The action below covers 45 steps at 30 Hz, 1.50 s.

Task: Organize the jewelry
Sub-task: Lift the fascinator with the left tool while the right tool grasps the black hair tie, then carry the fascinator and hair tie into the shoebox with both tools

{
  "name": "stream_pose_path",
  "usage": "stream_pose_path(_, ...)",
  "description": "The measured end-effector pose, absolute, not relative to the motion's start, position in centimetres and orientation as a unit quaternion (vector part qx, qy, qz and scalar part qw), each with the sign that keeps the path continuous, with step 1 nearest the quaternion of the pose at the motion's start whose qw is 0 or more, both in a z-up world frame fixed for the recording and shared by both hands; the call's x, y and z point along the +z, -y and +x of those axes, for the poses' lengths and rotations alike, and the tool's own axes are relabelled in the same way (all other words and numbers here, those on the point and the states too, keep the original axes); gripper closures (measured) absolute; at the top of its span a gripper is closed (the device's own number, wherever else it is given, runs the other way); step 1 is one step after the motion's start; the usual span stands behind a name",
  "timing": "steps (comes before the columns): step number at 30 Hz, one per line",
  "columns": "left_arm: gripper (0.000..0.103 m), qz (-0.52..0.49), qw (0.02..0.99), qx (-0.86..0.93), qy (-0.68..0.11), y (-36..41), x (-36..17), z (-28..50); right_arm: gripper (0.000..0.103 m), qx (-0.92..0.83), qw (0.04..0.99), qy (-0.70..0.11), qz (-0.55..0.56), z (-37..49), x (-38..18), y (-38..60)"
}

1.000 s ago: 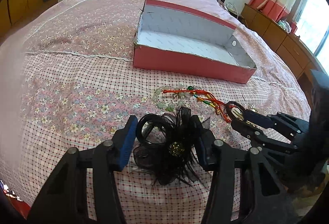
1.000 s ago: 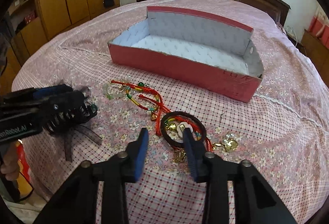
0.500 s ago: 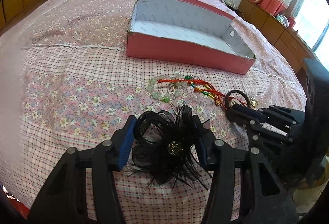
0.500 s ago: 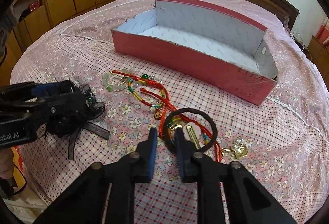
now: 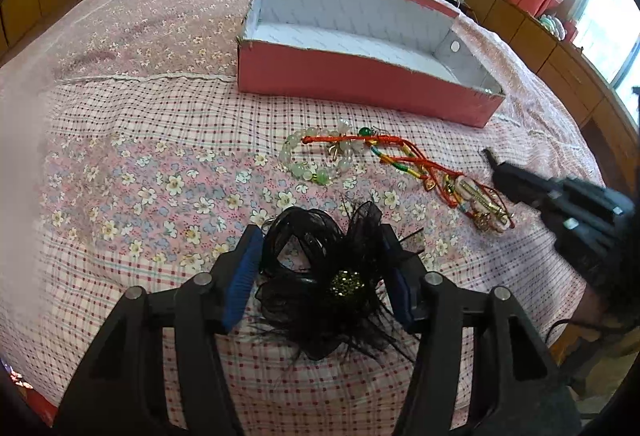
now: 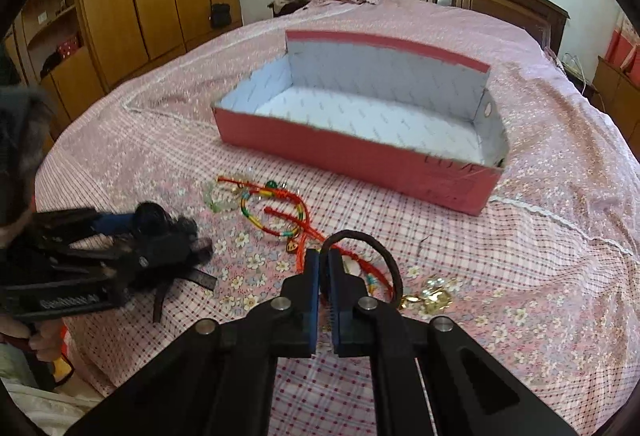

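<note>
The right gripper [image 6: 323, 256] has its blue pads all but closed, pinching the near side of a black hair tie [image 6: 374, 248]; the loop stands up off the bedspread [image 6: 520, 276] and arcs away to the right of the fingers. Its jaws have just been closing, with the tie's band between them. The left gripper [image 5: 320, 260] has its jaws about half apart and has just been widening; a black feathered hair clip [image 5: 324, 276] lies between the pads, its loops touching the left pad [image 5: 244, 276], though whether the right pad still presses on it cannot be told. The clip's feathers fan toward the camera, its loops pointing away toward the box. Beyond it lies a pale bead bracelet [image 5: 316, 164], overlapped by red and multicoloured cords [image 5: 400, 156], whose long axis runs from the bracelet down to the right, ending in gold charms [image 5: 486, 212]. A gold trinket [image 6: 434, 294] rests just right of the tie. Farther back, the open pink box [image 6: 360, 152] sits lengthwise across the bed, well apart from both grippers.
</note>
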<state>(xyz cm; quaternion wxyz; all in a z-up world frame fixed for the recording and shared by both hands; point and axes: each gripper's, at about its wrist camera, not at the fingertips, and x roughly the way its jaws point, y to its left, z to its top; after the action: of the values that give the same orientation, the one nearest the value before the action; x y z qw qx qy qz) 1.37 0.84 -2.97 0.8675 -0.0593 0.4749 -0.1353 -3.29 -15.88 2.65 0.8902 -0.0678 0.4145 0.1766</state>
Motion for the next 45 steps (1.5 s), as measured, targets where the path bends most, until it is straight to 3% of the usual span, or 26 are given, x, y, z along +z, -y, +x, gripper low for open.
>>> stream_pose_path(12, 0.054, -0.067, 0.87, -0.138, -0.469, -1.2, -2.7, 0.9, 0.097, 0.173, 0.907, -0.381, -0.053, -4.2, 5.2, 17.2)
stream_pose_path(25, 0.054, -0.06, 0.89, -0.151, -0.426, -1.2, 2.3, 0.7, 0.097, 0.17, 0.918, -0.357, -0.035, -4.1, 7.2, 18.5)
stream_pose_path(45, 0.054, -0.033, 0.911, -0.143, -0.385, 0.7, 6.2, 8.7, 0.097, 0.156, 0.923, -0.349, -0.038, 2.1, 9.3, 18.8)
